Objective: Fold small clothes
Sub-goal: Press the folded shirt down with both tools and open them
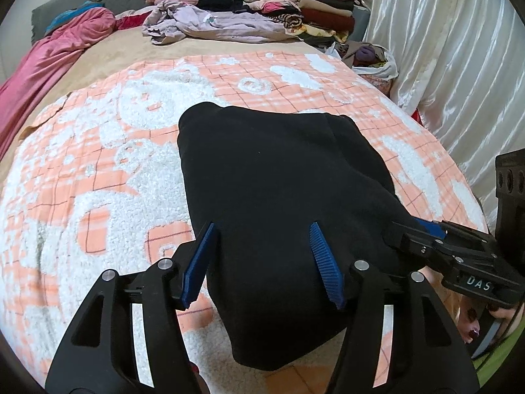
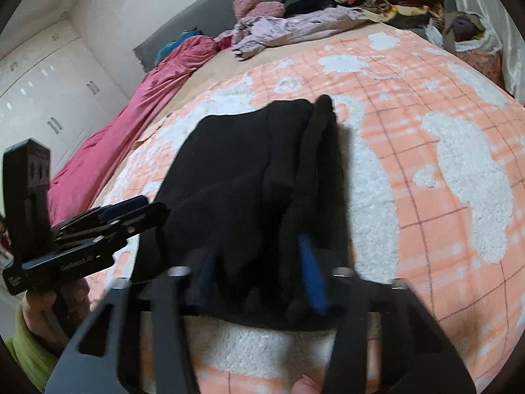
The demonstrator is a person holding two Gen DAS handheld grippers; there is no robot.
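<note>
A black garment (image 1: 279,170) lies folded into a thick oblong on the orange-and-white blanket (image 1: 98,164), its near end toward me. My left gripper (image 1: 262,262) is open, its blue pads astride the garment's near part, the left pad at the cloth's edge. My right gripper (image 1: 398,229) comes in from the right at the garment's right edge. In the right wrist view, which is blurred, the right gripper (image 2: 257,272) is shut on a bunched fold of the black garment (image 2: 236,170) that fills the gap between its pads. The left gripper (image 2: 154,208) sits at the garment's left side.
Stacked folded clothes (image 1: 295,3) and a crumpled lilac garment (image 1: 213,23) lie at the bed's far end. A pink cover (image 1: 49,55) runs along the left side, a white curtain (image 1: 459,49) hangs on the right with a bag (image 1: 370,59) beside it. White wardrobe doors (image 2: 49,92) stand beyond.
</note>
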